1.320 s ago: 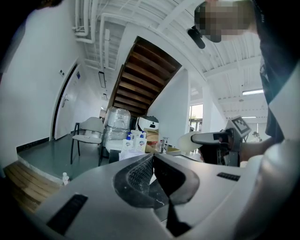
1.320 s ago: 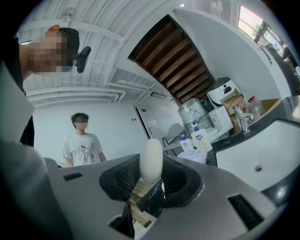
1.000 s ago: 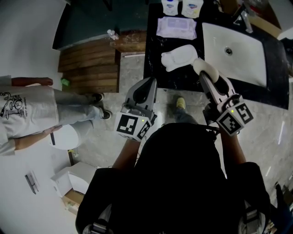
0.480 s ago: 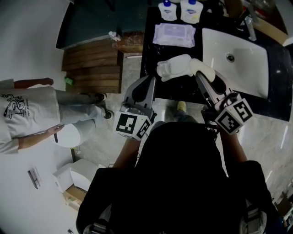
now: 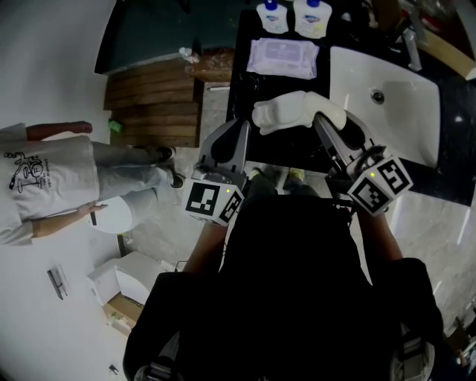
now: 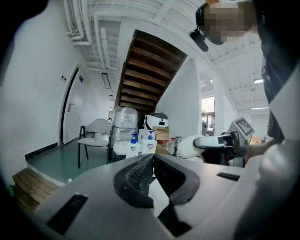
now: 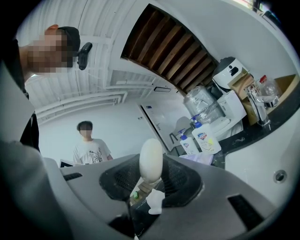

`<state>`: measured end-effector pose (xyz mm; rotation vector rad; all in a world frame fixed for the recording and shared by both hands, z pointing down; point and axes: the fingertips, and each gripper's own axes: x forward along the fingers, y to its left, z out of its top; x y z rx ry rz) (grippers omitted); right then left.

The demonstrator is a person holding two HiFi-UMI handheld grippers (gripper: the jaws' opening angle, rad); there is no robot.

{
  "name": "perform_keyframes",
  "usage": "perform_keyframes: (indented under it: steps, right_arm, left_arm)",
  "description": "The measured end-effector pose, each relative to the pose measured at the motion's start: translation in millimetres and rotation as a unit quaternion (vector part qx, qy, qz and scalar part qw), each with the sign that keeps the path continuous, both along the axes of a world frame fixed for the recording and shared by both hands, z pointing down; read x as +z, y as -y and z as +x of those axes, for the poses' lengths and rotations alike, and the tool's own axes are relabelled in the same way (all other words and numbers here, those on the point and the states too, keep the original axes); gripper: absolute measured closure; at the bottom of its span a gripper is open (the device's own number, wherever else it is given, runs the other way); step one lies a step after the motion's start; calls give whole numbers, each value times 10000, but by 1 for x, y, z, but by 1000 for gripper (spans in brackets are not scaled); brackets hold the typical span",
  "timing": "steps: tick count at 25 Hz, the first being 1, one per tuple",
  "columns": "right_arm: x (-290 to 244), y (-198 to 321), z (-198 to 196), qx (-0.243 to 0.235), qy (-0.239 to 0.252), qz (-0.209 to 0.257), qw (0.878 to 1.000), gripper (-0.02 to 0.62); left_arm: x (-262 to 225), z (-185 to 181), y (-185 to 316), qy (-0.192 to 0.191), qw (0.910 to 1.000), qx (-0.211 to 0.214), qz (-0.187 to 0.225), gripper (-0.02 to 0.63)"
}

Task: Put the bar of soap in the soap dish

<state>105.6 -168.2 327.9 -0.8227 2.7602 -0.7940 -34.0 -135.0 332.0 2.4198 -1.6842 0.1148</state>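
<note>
Right gripper [image 7: 151, 176] clamps the bar of soap [image 7: 151, 158] just beside the soap dish [image 5: 281, 113] on the counter [image 5: 248, 93]; whether they touch, I cannot tell. My left gripper [image 6: 152, 158] is closed, empty.

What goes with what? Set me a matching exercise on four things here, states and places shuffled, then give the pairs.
1 bar of soap
2 pack of wipes
3 left gripper
4 sink

A jaws together, empty
B set in the counter, far right
C between the jaws of the right gripper
D flat on the counter by two pump bottles

Pairs: 1-C, 2-D, 3-A, 4-B
</note>
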Motion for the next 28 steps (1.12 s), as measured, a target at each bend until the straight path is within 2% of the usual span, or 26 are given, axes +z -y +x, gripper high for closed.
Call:
perform_keyframes:
  steps: [10,28]
  right_arm:
    - [-4,5,-15,-2,-131,47,9999,477]
    - [0,13,-46,410,-649,-75,9970,477]
  left_arm:
    - [0,-9,11,-86,9998,163,16,601]
    - [8,-36,33,-383,9959,816,-26,601]
